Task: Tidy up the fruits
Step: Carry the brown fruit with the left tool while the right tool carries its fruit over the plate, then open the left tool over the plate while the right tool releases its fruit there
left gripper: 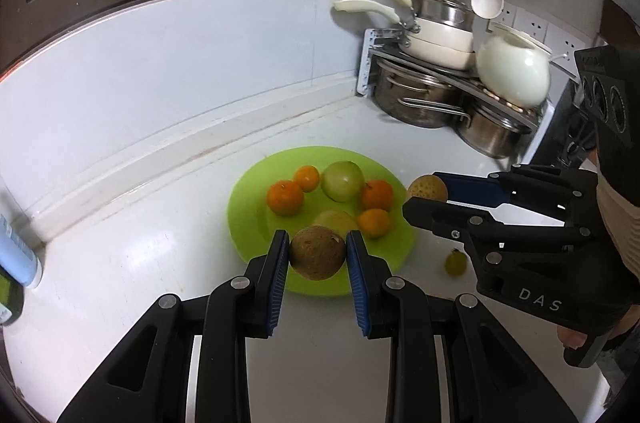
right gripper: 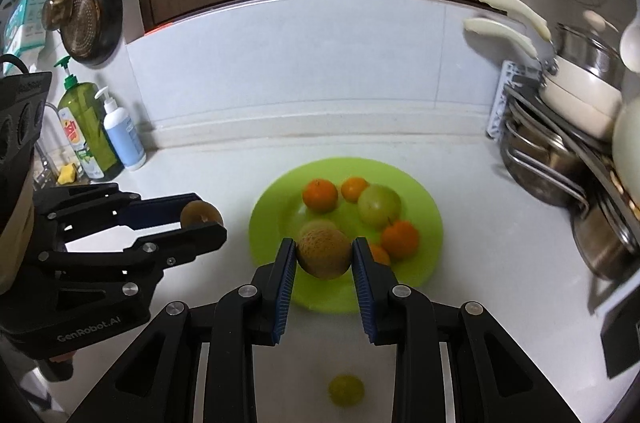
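Note:
A green plate lies on the white counter with several oranges, a green apple and a yellowish fruit. My left gripper is shut on a brown round fruit above the plate's near edge. My right gripper is shut on a tan rough-skinned fruit, held over the plate. A small green fruit lies on the counter beside the plate.
A rack of steel pots and white pans stands at the right against the wall. Soap bottles stand at the left by the sink. A white-tiled wall rises behind.

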A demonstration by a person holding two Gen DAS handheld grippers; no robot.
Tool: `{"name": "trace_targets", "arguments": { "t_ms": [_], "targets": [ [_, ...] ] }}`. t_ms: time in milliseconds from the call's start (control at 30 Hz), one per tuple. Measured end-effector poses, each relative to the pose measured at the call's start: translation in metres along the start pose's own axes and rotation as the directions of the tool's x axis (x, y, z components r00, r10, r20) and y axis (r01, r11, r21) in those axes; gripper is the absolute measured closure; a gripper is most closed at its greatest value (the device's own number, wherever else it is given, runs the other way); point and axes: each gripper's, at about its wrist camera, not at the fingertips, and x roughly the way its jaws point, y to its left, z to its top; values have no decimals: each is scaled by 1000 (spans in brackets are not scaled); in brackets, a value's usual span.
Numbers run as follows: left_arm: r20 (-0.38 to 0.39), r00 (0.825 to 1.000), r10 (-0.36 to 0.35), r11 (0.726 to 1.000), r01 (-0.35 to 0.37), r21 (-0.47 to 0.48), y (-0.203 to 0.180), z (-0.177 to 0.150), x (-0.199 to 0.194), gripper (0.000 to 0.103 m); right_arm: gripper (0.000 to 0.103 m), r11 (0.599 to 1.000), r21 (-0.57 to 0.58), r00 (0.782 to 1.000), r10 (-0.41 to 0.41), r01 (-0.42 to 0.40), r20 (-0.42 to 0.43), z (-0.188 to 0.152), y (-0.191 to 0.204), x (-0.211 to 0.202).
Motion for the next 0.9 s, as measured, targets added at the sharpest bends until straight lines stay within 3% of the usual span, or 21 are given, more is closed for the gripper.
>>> {"name": "trace_targets", "arguments": {
  "t_ms": [300,900],
  "targets": [
    [-25,1000,-11,1000,11,8,17,17,36,74,73,1000,2,999,13,-13,-33,20,-10,42],
    [-97,995,-30,1000,30,0,34,16,87,74,73,999,7,993,39,-38,-115,28,-23,103]
  ]
}}
